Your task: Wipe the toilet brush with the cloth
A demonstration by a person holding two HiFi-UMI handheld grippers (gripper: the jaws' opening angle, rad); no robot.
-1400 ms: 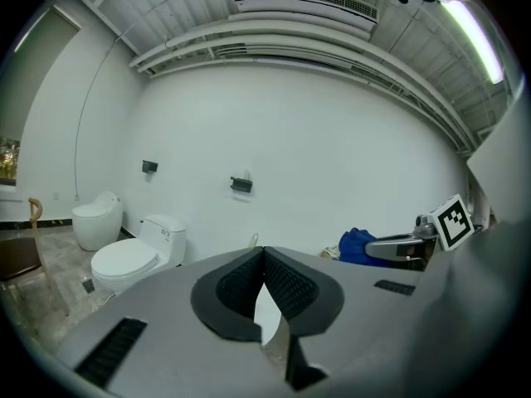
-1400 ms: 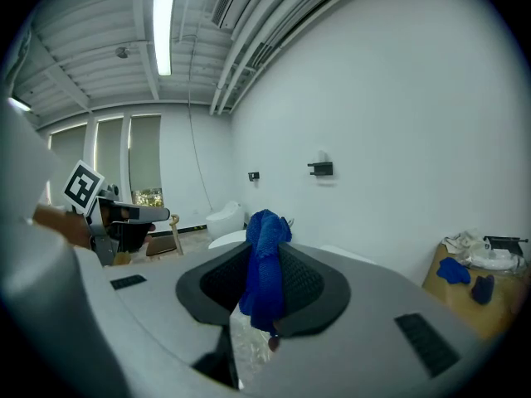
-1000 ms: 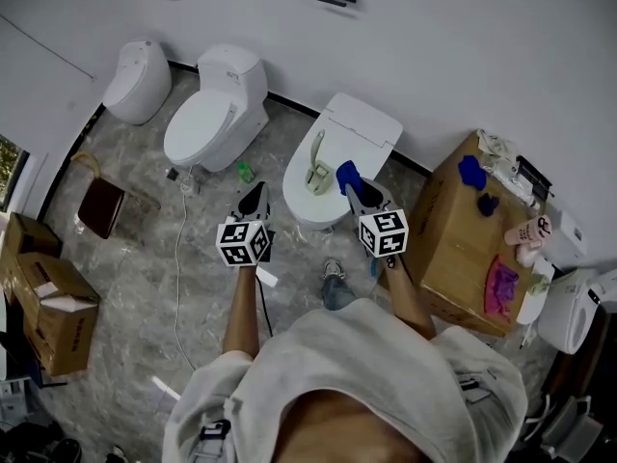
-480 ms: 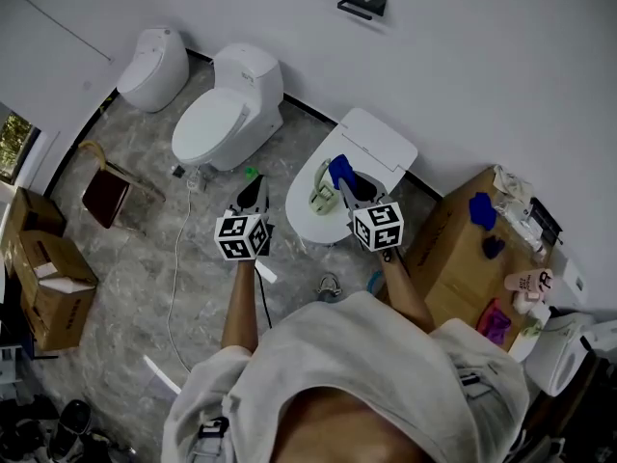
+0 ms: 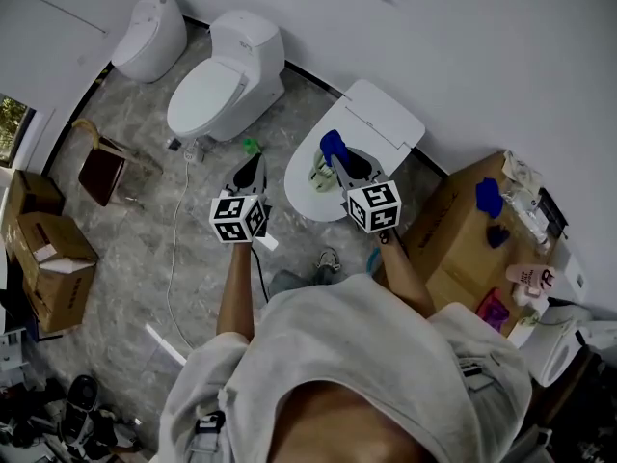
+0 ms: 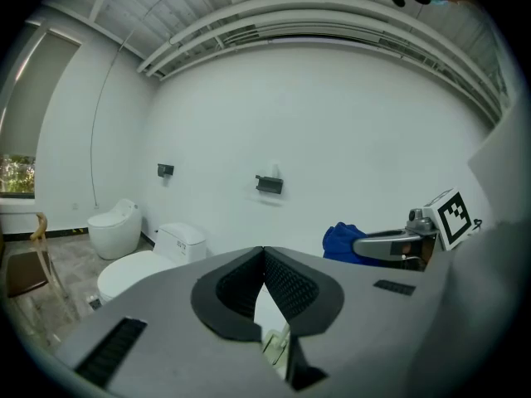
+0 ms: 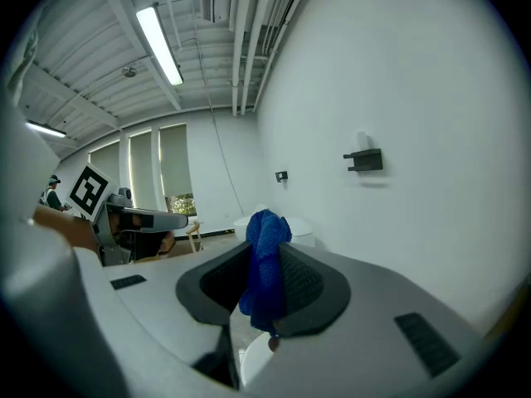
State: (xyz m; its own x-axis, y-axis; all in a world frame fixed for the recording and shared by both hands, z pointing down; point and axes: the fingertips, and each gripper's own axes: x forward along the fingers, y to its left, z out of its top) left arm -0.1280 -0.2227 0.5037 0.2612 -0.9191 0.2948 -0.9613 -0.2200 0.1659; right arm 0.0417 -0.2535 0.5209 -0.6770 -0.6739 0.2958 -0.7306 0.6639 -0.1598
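A pale beige toilet brush [image 5: 319,171] rests on the rim of the middle toilet [image 5: 307,193], whose lid [image 5: 384,125] stands up. My right gripper [image 5: 337,161] hovers over that bowl, shut on a blue cloth [image 5: 332,145]. In the right gripper view the cloth [image 7: 265,265] hangs bunched between the jaws and sticks out past the tips. My left gripper [image 5: 254,172] is to the left of the bowl, above the floor, shut with nothing in it. In the left gripper view its pads [image 6: 282,284] meet, and a pale bit of the brush [image 6: 277,344] shows below them.
A second toilet [image 5: 214,93] and a small round one [image 5: 147,30] stand to the left. At the right, a brown carton [image 5: 461,228] carries blue [image 5: 490,196] and pink [image 5: 491,313] items. Cardboard boxes [image 5: 43,258], a brown stool [image 5: 100,173] and a floor cable [image 5: 176,249] lie at the left.
The head view has shifted. Both grippers stay shut. The right one, with the cloth, has edged further over the toilet bowl; the left has hardly moved.
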